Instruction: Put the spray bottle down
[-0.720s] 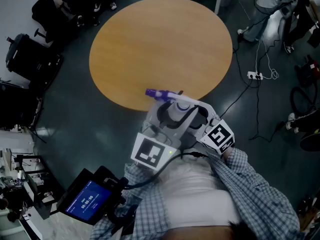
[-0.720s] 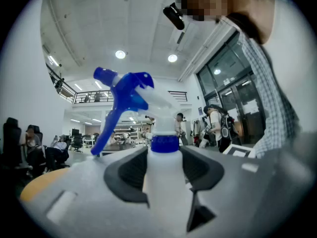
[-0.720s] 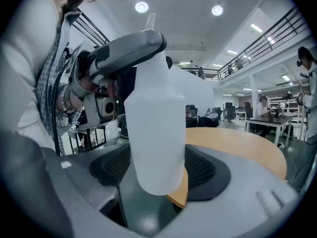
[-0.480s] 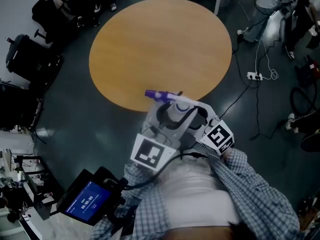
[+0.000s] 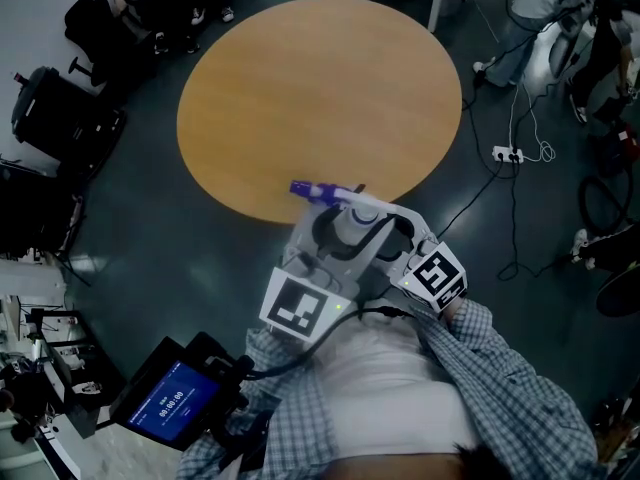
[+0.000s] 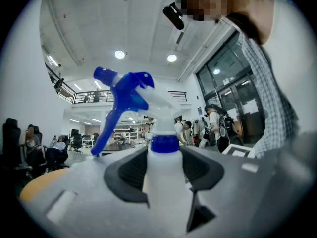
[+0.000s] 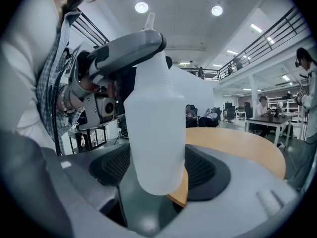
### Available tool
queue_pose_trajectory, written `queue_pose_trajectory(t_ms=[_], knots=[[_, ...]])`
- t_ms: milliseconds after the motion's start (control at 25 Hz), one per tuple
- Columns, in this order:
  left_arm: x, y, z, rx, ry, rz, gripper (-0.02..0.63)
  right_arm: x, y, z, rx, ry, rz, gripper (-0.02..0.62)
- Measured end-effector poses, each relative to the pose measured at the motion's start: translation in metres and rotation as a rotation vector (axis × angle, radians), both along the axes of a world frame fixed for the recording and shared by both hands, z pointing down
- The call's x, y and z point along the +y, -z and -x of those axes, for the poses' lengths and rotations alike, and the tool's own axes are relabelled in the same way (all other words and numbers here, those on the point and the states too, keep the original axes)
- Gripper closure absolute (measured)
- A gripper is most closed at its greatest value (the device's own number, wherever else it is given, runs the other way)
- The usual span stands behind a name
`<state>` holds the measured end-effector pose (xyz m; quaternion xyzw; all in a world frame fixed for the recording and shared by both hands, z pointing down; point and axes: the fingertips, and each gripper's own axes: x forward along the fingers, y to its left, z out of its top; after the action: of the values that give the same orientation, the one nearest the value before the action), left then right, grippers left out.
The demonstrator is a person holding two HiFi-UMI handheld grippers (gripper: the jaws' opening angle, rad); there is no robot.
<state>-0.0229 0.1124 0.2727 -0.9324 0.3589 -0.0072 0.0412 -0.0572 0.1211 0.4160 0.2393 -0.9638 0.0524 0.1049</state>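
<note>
A white spray bottle (image 5: 352,218) with a blue trigger head (image 5: 318,189) is held in the air at the near edge of the round wooden table (image 5: 320,88). My left gripper (image 6: 166,177) is shut on the bottle's neck (image 6: 164,170), just under the blue collar. My right gripper (image 7: 156,167) is shut on the bottle's wide body (image 7: 156,133), with a pad on each side. In the head view the two grippers sit close together in front of the person's chest, the left gripper (image 5: 335,233) beside the right gripper (image 5: 388,230). The table top (image 7: 237,148) shows beyond the bottle.
Dark office chairs (image 5: 60,118) stand on the floor to the left. Cables and a power strip (image 5: 508,152) lie on the floor at the right, near standing people (image 5: 560,8). A device with a blue screen (image 5: 170,403) hangs at the lower left.
</note>
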Motion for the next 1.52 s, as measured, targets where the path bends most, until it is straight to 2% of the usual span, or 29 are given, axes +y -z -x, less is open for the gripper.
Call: queue_pose_trajectory(t_ms=[240, 520, 800, 960, 1160, 1400, 1520], knots=[[0.003, 0.003, -0.007, -0.001, -0.017, -0.004, 0.405, 0.002, 0.003, -0.006, -0.008, -0.013, 0.0, 0.258], [0.013, 0.0, -0.045, 0.015, -0.058, -0.001, 0.405, 0.011, 0.002, -0.045, 0.003, -0.05, -0.008, 0.258], [0.002, -0.006, -0.074, -0.009, -0.11, -0.004, 0.405, -0.004, -0.002, -0.072, 0.02, -0.087, -0.011, 0.258], [-0.032, -0.012, -0.08, -0.007, -0.13, -0.001, 0.405, -0.037, -0.008, -0.079, 0.017, -0.11, -0.008, 0.258], [-0.115, -0.019, -0.076, -0.025, -0.153, -0.024, 0.405, -0.122, -0.014, -0.075, 0.039, -0.11, -0.003, 0.258], [-0.134, -0.028, -0.08, -0.048, -0.19, -0.078, 0.405, -0.15, -0.026, -0.075, 0.047, -0.108, -0.036, 0.258], [-0.175, -0.041, -0.071, -0.053, -0.209, -0.073, 0.406, -0.19, -0.042, -0.065, 0.077, -0.091, -0.027, 0.258]])
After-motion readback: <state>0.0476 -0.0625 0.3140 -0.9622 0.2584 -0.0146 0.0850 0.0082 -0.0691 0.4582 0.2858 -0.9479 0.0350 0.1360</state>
